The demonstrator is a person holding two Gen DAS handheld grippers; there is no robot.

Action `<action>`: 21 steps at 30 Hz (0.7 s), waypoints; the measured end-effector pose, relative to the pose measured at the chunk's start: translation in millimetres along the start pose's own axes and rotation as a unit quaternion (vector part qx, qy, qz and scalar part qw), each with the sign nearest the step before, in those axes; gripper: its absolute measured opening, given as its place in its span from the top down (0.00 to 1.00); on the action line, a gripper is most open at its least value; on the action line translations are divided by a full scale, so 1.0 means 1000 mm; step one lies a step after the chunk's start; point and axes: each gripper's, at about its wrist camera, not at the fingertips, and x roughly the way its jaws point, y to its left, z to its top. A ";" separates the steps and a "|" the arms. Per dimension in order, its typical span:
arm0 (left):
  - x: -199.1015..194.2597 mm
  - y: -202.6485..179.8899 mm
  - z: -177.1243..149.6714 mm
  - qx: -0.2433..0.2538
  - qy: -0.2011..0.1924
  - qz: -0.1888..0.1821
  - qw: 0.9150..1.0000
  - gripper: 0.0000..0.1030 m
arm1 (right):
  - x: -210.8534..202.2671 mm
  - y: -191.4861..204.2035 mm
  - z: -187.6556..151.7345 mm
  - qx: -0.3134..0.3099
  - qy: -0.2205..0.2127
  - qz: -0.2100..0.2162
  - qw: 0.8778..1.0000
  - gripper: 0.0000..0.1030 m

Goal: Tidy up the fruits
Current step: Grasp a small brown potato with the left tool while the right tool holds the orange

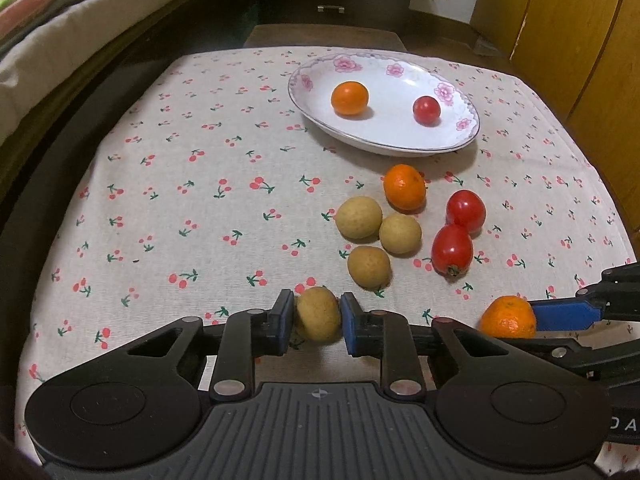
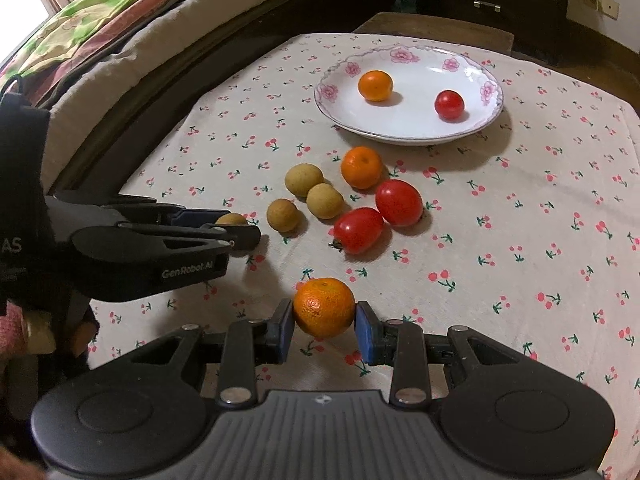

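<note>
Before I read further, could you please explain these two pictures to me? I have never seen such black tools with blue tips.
They are two hand-held grippers; a person carries one in each hand, and each has a camera looking along its two fingers. One picture comes from the left gripper, the other from the right gripper.

The left one is shut on a small round tan fruit. The right one is shut on a small orange mandarin.

Below is a table with a cherry-print cloth. On it lie three more tan fruits, another mandarin and two red tomatoes. The white oval plate with pink flowers already holds one mandarin and one small tomato.
</note>
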 end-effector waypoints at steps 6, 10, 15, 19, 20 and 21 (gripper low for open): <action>-0.003 -0.003 -0.004 0.012 0.003 -0.004 1.000 0.68 | 0.001 -0.003 0.000 0.002 0.003 -0.004 1.000 0.67; -0.005 -0.005 -0.005 0.012 0.004 -0.008 1.000 0.58 | 0.004 -0.003 -0.002 -0.001 0.010 -0.008 1.000 0.67; -0.006 -0.006 -0.008 0.021 0.005 -0.003 1.000 0.44 | 0.008 -0.006 -0.005 -0.001 0.018 -0.014 1.000 0.67; -0.005 -0.003 -0.009 0.018 0.003 0.002 1.000 0.43 | 0.009 -0.005 -0.004 -0.003 0.015 -0.014 1.000 0.67; -0.005 -0.003 -0.008 0.017 0.003 0.003 1.000 0.44 | 0.009 -0.005 -0.004 -0.003 0.014 -0.013 1.000 0.67; -0.004 -0.002 -0.008 0.018 0.003 0.003 1.000 0.45 | 0.010 -0.004 -0.004 -0.004 0.014 -0.013 1.000 0.67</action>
